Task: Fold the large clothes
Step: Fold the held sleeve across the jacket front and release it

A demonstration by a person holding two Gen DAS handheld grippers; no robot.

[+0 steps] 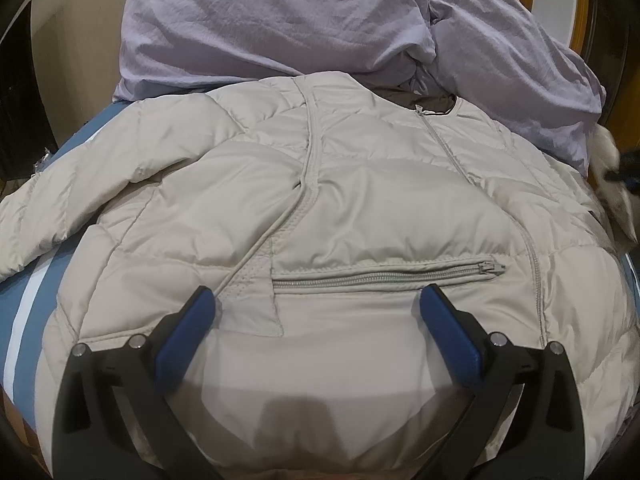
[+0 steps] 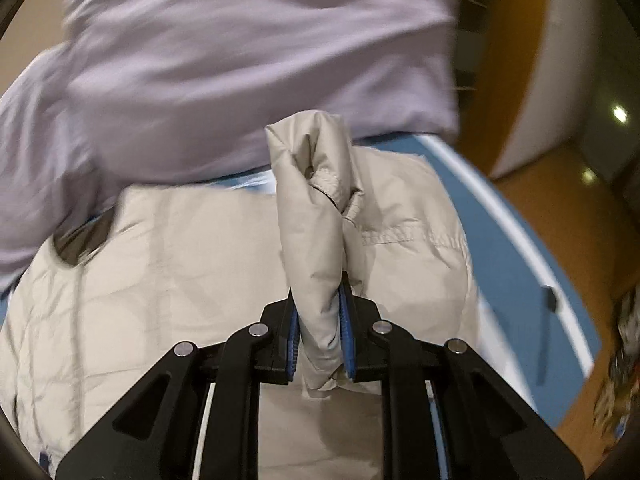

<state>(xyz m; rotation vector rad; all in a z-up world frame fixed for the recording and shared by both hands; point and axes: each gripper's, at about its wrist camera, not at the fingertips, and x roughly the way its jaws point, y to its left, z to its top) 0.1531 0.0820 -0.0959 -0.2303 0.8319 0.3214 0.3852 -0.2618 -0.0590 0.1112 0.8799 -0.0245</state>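
A pale beige quilted jacket [image 1: 340, 208] lies spread on a blue surface, front up, with a zipped pocket [image 1: 384, 276] near my left gripper. My left gripper [image 1: 316, 300] hovers open just above the jacket's lower front, nothing between its blue pads. In the right wrist view my right gripper [image 2: 320, 316] is shut on a bunched sleeve end [image 2: 312, 208] of the same jacket [image 2: 160, 280], lifted above the body of the garment. That view is blurred by motion.
A crumpled lilac garment [image 1: 280, 20] is heaped behind the jacket, also seen as the lilac heap [image 2: 240, 60]. The blue surface with a white stripe [image 2: 516, 256] ends at the right, with orange-brown floor [image 2: 560, 200] beyond. The jacket's left sleeve [image 1: 36, 224] hangs toward the left edge.
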